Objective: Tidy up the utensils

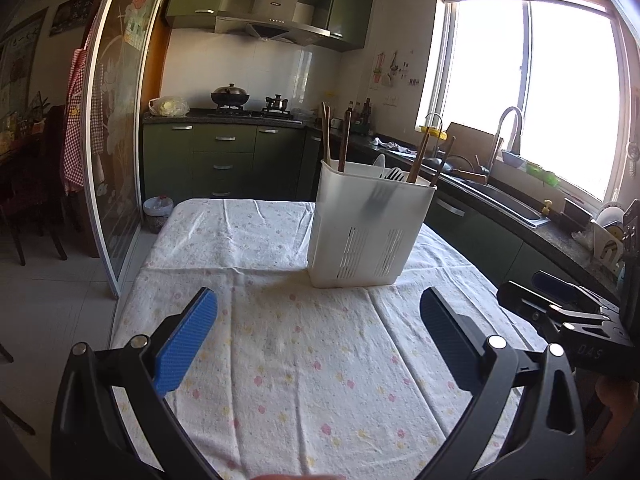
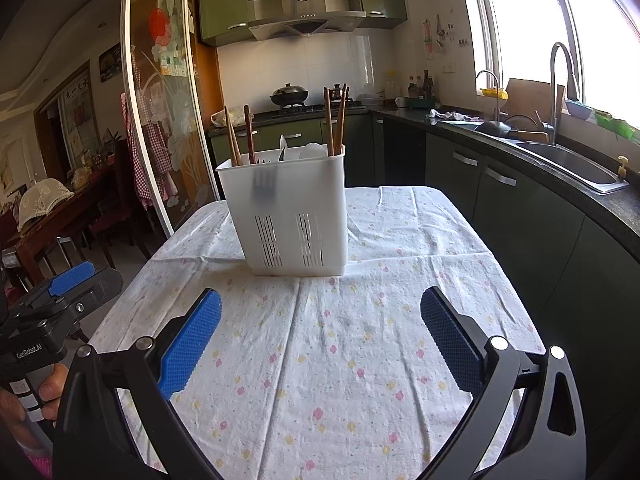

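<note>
A white plastic utensil caddy (image 1: 370,228) stands upright on the cloth-covered table (image 1: 280,360), and it also shows in the right wrist view (image 2: 286,216). Wooden chopsticks (image 2: 335,124) stand in its two ends, and a fork (image 2: 264,184) and white spoons show in the middle. My left gripper (image 1: 318,336) is open and empty, low over the cloth in front of the caddy. My right gripper (image 2: 320,336) is open and empty, also in front of the caddy. Each gripper shows at the edge of the other's view.
The table has a white floral cloth (image 2: 340,360). A dark counter with a sink (image 2: 568,160) and tap runs along the right. A stove with a wok (image 2: 289,94) is at the back. A glass sliding door (image 2: 160,120) and dining chairs stand on the left.
</note>
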Motion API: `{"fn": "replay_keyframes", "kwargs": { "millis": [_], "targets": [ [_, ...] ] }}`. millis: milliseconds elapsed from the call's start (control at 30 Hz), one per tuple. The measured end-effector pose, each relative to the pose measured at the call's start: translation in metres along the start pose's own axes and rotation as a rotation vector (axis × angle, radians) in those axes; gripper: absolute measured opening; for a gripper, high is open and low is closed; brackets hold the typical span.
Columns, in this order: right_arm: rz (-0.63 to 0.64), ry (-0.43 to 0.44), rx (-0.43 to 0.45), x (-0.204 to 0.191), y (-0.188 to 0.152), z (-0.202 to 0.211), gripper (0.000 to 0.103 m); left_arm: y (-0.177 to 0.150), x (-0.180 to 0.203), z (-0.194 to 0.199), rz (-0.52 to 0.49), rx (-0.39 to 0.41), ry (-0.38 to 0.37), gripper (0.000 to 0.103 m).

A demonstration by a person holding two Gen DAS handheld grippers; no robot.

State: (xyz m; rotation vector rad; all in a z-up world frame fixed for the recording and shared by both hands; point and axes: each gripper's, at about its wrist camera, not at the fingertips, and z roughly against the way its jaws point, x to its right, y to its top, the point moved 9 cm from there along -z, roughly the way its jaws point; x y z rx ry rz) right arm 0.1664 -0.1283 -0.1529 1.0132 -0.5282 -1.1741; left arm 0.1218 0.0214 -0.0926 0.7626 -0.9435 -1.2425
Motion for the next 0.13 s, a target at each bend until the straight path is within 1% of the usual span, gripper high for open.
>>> {"fn": "replay_keyframes", "kwargs": {
  "millis": [67, 133],
  "targets": [
    [-0.001, -0.001, -0.001, 0.0016, -0.0005, 0.0002, 0.098, -0.0003, -0.0027, -0.0025, 0.001, -0.013, 0.008, 0.096],
    [-0.002, -0.002, -0.001, 0.0027, -0.0002, 0.0006, 0.098, -0.0009, -0.0061, -0.0061, -0.016, -0.022, 0.037, 0.096]
  ]
}}
